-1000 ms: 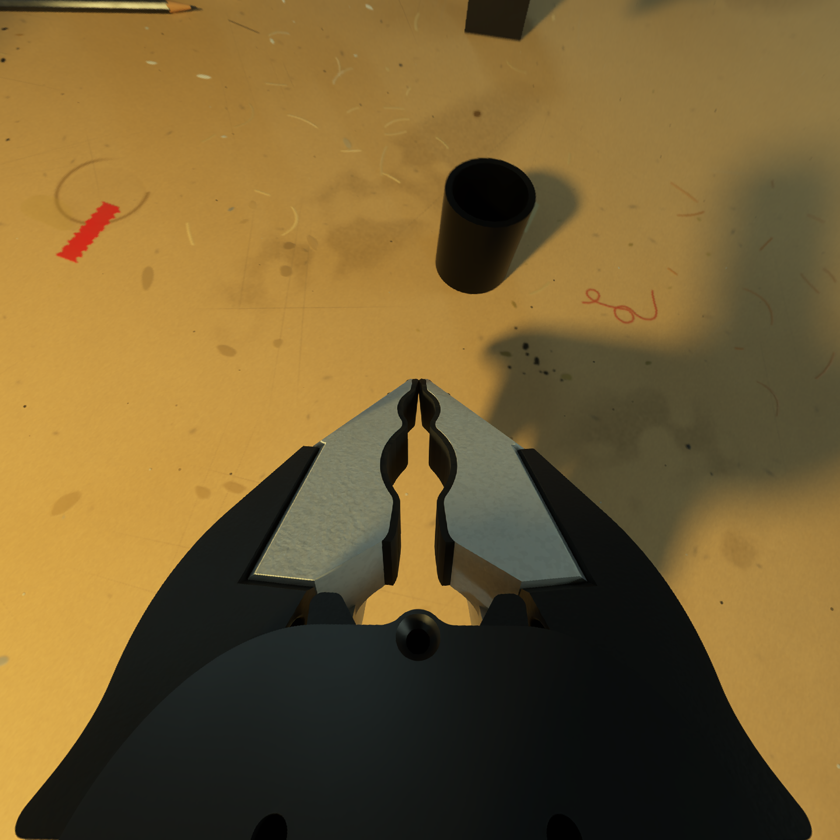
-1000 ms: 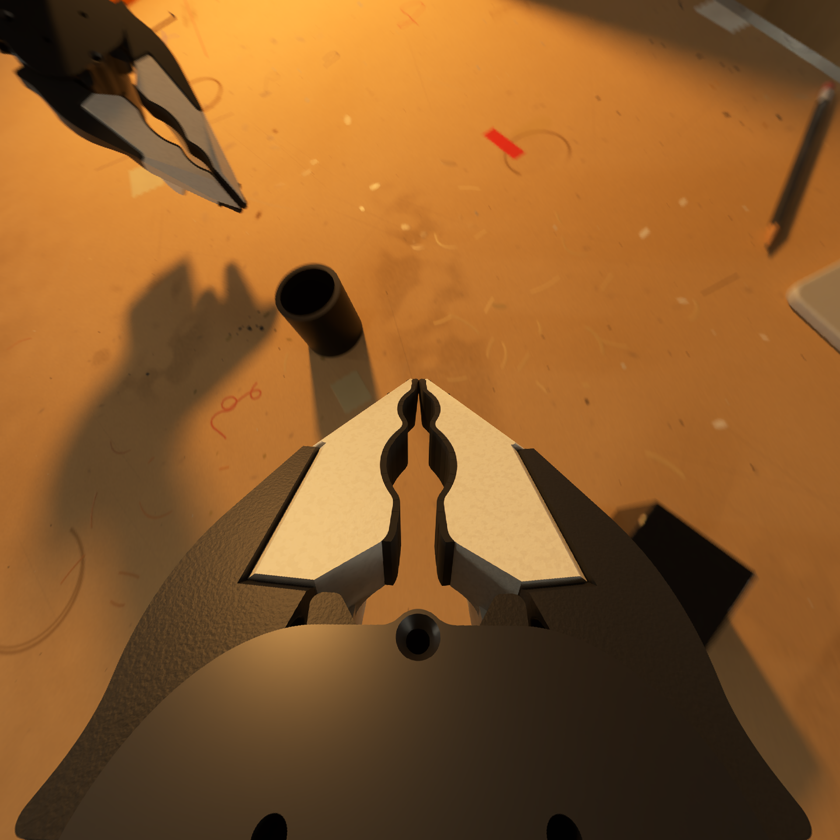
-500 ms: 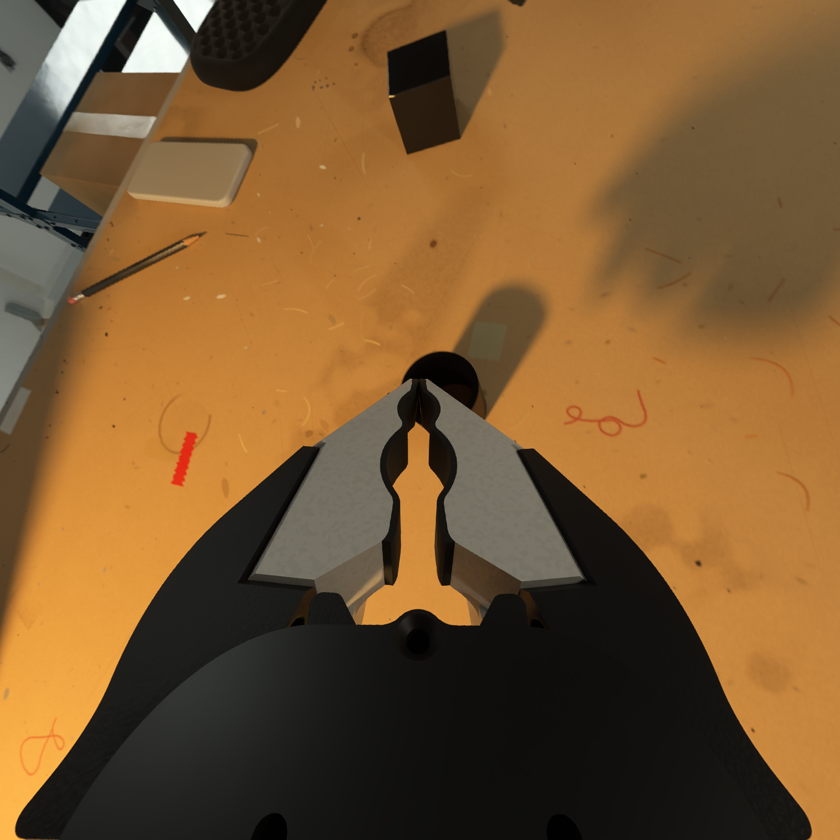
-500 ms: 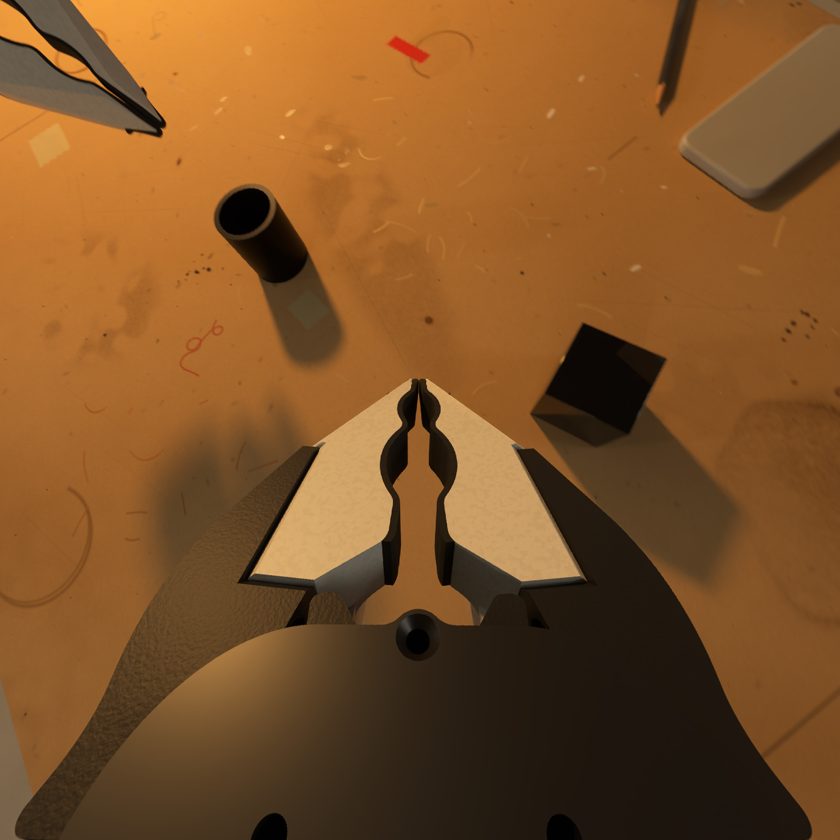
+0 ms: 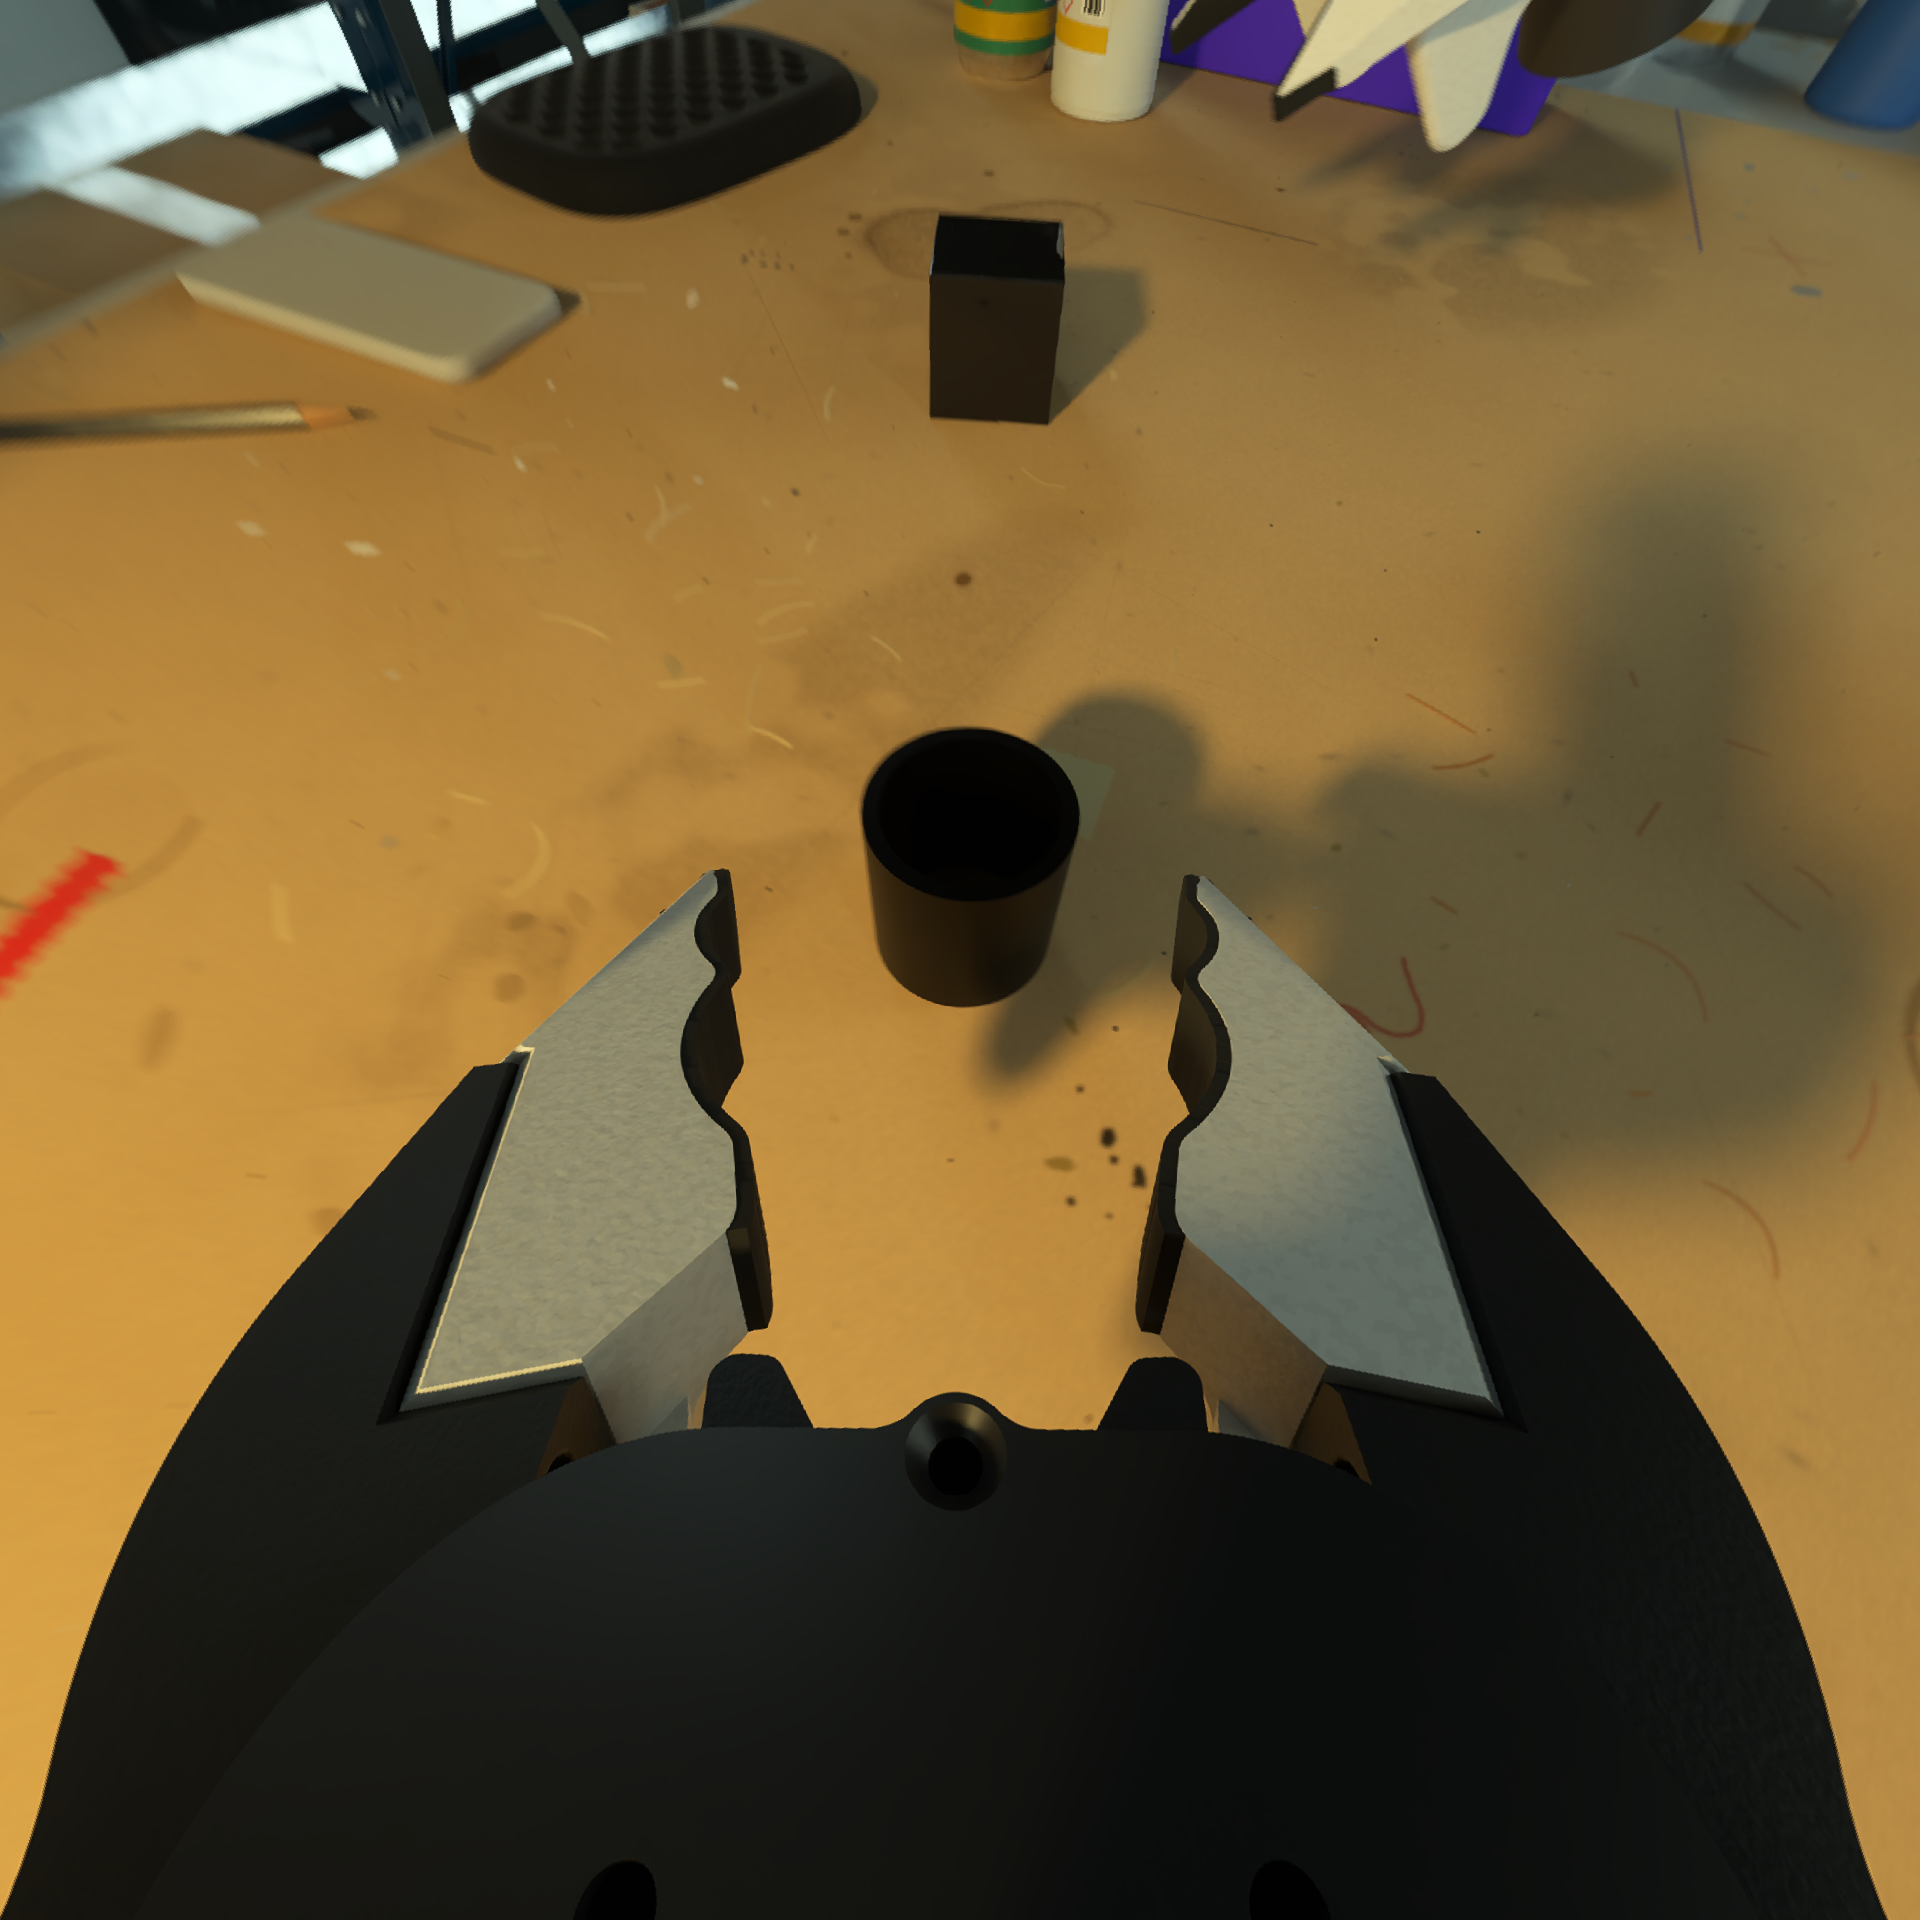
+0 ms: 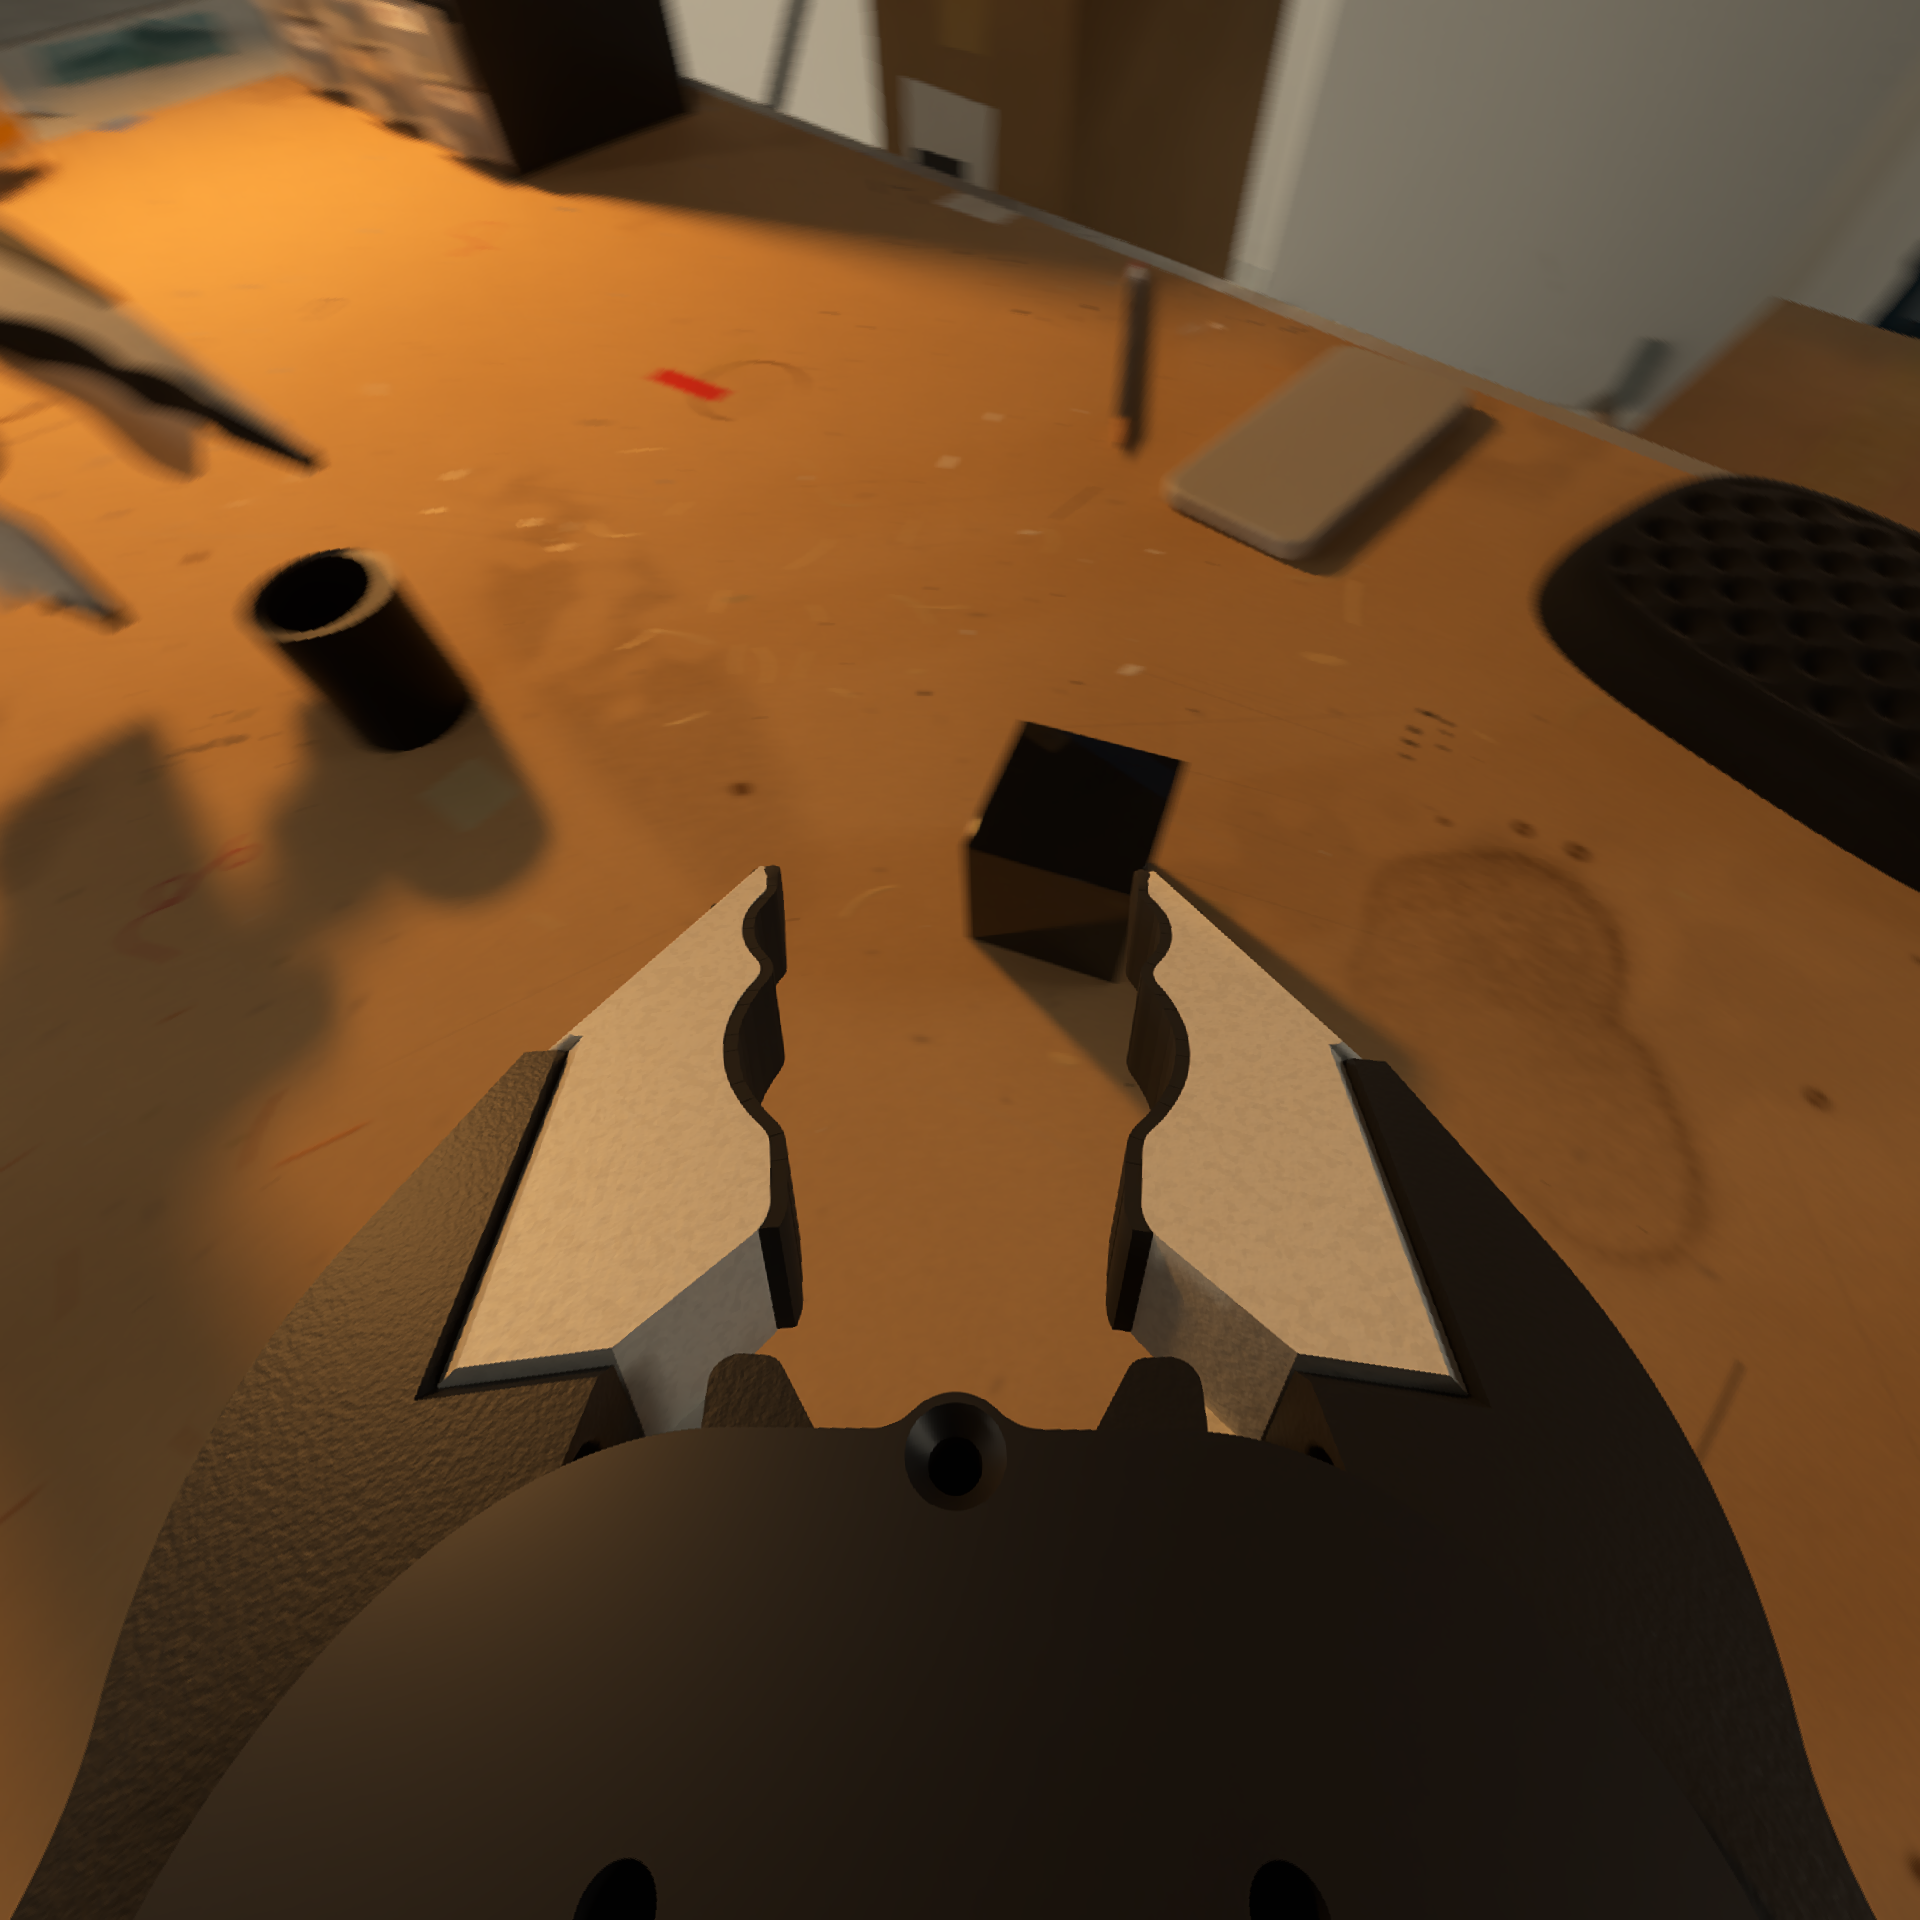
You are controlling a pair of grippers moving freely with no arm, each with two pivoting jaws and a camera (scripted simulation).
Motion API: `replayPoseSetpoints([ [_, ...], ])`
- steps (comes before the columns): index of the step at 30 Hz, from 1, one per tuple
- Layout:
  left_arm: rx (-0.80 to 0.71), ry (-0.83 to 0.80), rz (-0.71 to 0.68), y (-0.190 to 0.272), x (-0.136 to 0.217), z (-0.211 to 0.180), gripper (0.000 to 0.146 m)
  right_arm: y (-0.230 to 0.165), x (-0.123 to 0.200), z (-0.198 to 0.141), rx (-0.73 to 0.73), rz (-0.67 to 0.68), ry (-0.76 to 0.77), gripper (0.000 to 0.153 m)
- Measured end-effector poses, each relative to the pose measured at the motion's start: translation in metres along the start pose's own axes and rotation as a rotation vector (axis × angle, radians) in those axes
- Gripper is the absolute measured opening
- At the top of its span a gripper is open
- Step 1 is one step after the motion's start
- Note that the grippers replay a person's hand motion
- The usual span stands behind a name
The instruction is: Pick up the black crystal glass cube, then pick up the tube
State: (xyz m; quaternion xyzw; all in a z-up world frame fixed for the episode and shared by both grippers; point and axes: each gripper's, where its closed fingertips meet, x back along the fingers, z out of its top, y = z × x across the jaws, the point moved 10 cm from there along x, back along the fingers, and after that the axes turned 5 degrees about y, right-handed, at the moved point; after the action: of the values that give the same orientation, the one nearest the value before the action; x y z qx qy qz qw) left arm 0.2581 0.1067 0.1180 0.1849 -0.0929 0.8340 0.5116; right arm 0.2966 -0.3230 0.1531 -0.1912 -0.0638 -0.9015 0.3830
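Neither pickup done: black cube [image 6: 1070, 847] and tube [image 5: 966, 868] sit on counter [image 5: 1351, 540]; right gripper [image 6: 956, 883] and left gripper [image 5: 956, 894] fingers spread, empty.

The pencil [image 5: 177, 421] is cut off (left edge), bottles [image 5: 1103, 52] cropped above.

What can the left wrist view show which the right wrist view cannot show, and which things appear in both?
Only the left wrist view shows the bottles and a purple box at the far table edge.

Only the right wrist view shows a dark box at the back, the white wall and a brown door.

Both show the upright black tube, the black cube, the pencil, the beige slab, the dimpled black pad and the red mark. The left gripper and right gripper each have open fingers.
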Motion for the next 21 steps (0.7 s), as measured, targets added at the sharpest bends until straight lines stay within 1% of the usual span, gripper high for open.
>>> replayPoseSetpoints([
  [2,0.040,-0.004,0.009,0.004,-0.009,-0.011,0.086,0.011,-0.011,-0.004,-0.046,-0.103,-0.011,0.069],
  [5,0.023,0.000,0.075,0.014,-0.022,-0.017,0.089,0.021,-0.031,-0.009,-0.133,-0.172,-0.051,0.077],
  [8,0.042,-0.040,0.102,0.022,-0.034,-0.021,0.095,0.020,-0.054,-0.009,-0.114,-0.236,-0.171,0.088],
  [11,0.070,-0.070,0.115,0.028,-0.045,-0.025,0.097,0.014,-0.078,-0.005,-0.085,-0.267,-0.276,0.091],
  [13,0.045,-0.081,0.158,0.030,-0.051,-0.025,0.095,0.011,-0.090,-0.004,-0.085,-0.308,-0.333,0.090],
  [16,-0.030,-0.086,0.232,0.029,-0.055,-0.022,0.085,0.010,-0.101,-0.004,-0.088,-0.362,-0.416,0.086],
  [21,-0.027,-0.068,0.238,0.023,-0.054,-0.020,0.064,0.009,-0.106,-0.005,-0.127,-0.360,-0.440,0.066],
])
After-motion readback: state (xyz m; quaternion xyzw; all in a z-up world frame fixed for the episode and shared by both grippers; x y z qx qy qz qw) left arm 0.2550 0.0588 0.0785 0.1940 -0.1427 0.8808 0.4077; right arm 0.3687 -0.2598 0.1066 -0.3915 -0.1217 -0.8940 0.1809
